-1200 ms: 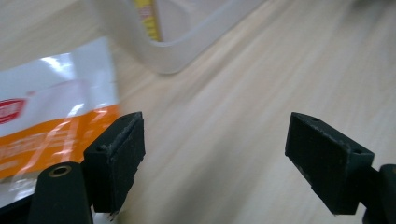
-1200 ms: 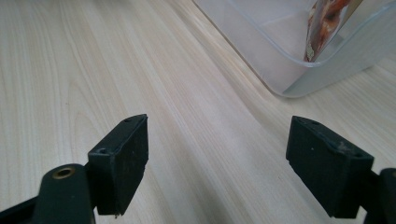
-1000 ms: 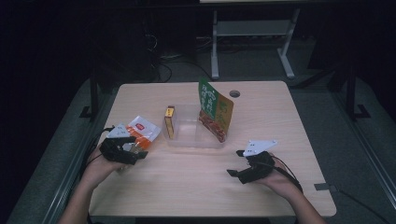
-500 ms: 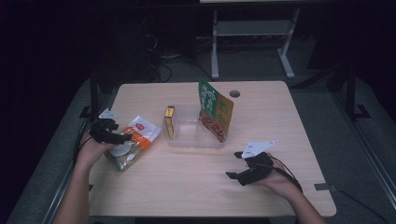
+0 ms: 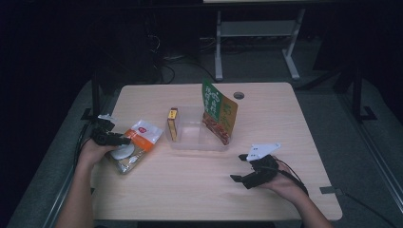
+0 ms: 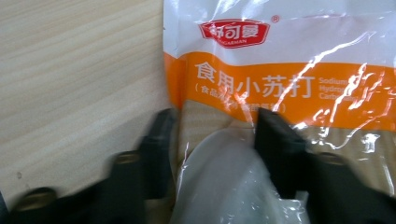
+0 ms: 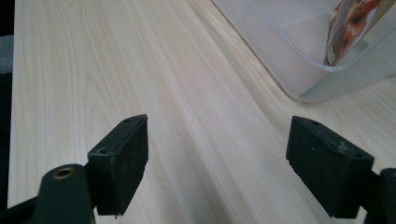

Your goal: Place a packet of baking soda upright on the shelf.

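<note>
We logged the soda bag (image 5: 135, 144) lying flat near the left edge of the table (image 5: 190, 190), to the left of the clear tray (image 5: 197, 140). Its long axis ran diagonally: the white, red-logo end pointed toward the tray's far left corner, the clear end toward the near left table corner. In the left gripper view the orange band (image 6: 280, 93) crossed the bag beyond the jaws, with the logo (image 6: 235, 32) farther out.

The left gripper (image 5: 111, 139) sat over the bag's clear end. Its jaws stood narrow, one on either side of a white bulge (image 6: 224, 177) in the bag; we could not tell whether they pinched it or only touched it.

The right gripper (image 5: 242, 167) rested on bare table on the near right side of the tray, well apart from the bag, jaws wide with nothing between them.

A yellow box (image 5: 173, 123) stood at the tray's left end. A green pouch (image 5: 217, 110) leaned upright at its right end.
</note>
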The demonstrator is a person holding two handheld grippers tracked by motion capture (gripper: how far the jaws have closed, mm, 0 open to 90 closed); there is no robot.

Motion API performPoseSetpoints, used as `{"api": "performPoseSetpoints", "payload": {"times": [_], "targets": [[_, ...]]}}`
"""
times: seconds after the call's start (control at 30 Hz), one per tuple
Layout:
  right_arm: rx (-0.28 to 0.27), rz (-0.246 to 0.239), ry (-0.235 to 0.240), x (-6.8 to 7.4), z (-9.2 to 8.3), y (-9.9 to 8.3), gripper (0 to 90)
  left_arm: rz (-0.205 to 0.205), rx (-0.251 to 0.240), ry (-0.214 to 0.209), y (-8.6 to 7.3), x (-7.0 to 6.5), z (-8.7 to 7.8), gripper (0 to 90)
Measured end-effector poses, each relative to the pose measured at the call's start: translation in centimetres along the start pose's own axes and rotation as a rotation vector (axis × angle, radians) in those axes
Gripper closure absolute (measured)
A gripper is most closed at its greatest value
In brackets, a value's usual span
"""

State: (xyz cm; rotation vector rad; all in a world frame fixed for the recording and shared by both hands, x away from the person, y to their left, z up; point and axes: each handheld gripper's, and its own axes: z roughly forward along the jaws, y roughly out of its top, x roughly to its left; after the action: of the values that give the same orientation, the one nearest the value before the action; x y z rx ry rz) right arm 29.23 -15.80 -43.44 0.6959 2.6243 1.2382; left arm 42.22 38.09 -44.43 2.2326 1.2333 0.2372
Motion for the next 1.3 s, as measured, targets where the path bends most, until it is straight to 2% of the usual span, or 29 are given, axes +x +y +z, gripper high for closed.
{"api": "performPoseSetpoints", "payload": {"times": [0.07, 0.1, 0.13, 0.17, 0.27, 0.37, 0.4, 0.43, 0.5, 0.53, 0.8, 0.93, 1.2, 1.3], "targets": [[0.000, 0.000, 0.001, 0.0, 0.0, 0.0, 20.5, 0.006, -0.002, 0.007, -0.1, 0.0, -0.1, 71.3], [0.001, 0.001, 0.002, 0.0, 0.0, 0.0, 20.5, 0.012, -0.018, 0.014, -0.3, -0.1, -0.2, 71.3], [0.000, -0.004, 0.000, 0.0, 0.0, 0.0, 20.7, 0.022, -0.014, 0.004, -0.5, -0.1, -0.3, 82.9], [-0.002, -0.002, 0.002, 0.0, 0.0, 0.0, 21.0, 0.015, -0.018, -0.003, -0.7, -0.1, -0.4, 88.6], [-0.010, 0.001, 0.003, 0.0, -0.1, 0.1, 22.2, -0.020, -0.039, -0.023, -1.4, 0.0, -0.9, 89.6], [-0.023, 0.006, 0.001, 0.0, -0.1, 0.2, 22.8, -0.070, -0.085, -0.053, -2.3, -0.1, -1.8, 89.9], [-0.025, 0.013, 0.002, 0.1, -0.1, 0.2, 22.8, -0.075, -0.110, -0.063, -2.6, -0.3, -2.3, 90.0], [-0.026, 0.014, 0.005, 0.1, -0.1, 0.3, 23.0, -0.097, -0.139, -0.071, -2.9, -0.6, -2.8, 90.0], [-0.024, 0.018, 0.013, 0.2, 0.1, 0.4, 24.5, -0.091, -0.178, -0.083, -3.2, -1.3, -3.8, 90.0], [-0.025, 0.019, 0.016, 0.2, 0.2, 0.5, 24.5, -0.082, -0.209, -0.091, -3.3, -1.9, -4.5, 90.0], [-0.022, 0.013, 0.054, 1.3, 1.3, 1.3, 24.5, 0.019, -0.349, -0.124, -3.2, -6.4, -8.3, 90.0], [-0.021, 0.028, 0.080, 1.6, 2.0, 1.6, 24.5, 0.057, -0.386, -0.156, -2.6, -8.1, -9.3, 90.0], [-0.015, 0.019, 0.128, 2.5, 3.7, 2.3, 24.6, 0.116, -0.438, -0.236, -1.1, -11.1, -10.2, 90.0], [-0.038, 0.029, 0.148, 2.5, 4.1, 2.8, 26.8, 0.142, -0.472, -0.267, -0.3, -12.7, -10.6, 90.0]]}}
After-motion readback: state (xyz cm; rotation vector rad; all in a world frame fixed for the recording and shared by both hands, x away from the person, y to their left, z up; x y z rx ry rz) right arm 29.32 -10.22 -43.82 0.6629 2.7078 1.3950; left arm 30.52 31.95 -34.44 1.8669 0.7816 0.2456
